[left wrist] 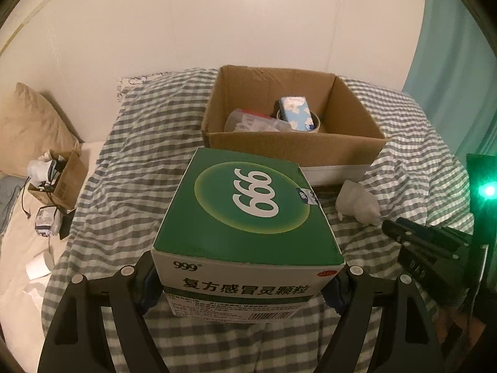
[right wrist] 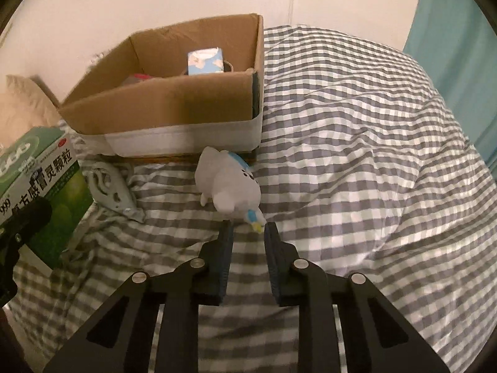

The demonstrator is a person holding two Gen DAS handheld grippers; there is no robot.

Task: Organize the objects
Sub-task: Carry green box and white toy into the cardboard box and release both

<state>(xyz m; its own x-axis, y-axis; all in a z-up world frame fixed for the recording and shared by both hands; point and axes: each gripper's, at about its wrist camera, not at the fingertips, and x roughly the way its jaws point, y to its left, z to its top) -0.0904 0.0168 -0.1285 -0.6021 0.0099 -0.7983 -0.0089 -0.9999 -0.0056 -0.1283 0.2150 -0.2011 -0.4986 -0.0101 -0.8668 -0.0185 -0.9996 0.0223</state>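
Brown open-topped cardboard box (left wrist: 295, 146) with a white band along its base, standing on the grey-and-white checked duvet (left wrist: 139, 143) against the far wall; already holding a blue-and-white flowered tissue pack (left wrist: 295, 110) and some clear plastic. Probably stiff enough to receive more without being steadied, with bare floor showing on its right side.

Next in size, green-and-white rectangular medicine carton (left wrist: 248, 205), printed with a large 999 in a pale oval, lifted clear of the duvet just short of the box's near wall. Clamped across its near end by the left gripper (left wrist: 245, 283), one pad on each side face. Likely light and rigid, glossy card, so liable to slide or dent under a hard squeeze; best kept level and held on those two flat sides.

Smallest, white plush toy (right wrist: 228, 183) with a pale blue cap and dark stitched marks, lying on its side on the duvet, just in front of the box's near right corner. Soft, very light, squashy, unbreakable. Right gripper (right wrist: 248, 230) drawn nearly together at the toy's blue-and-yellow tip, seemingly pinching it; a thin hold, apt to let the body dangle and swing, so a grip around the fat middle judged safer
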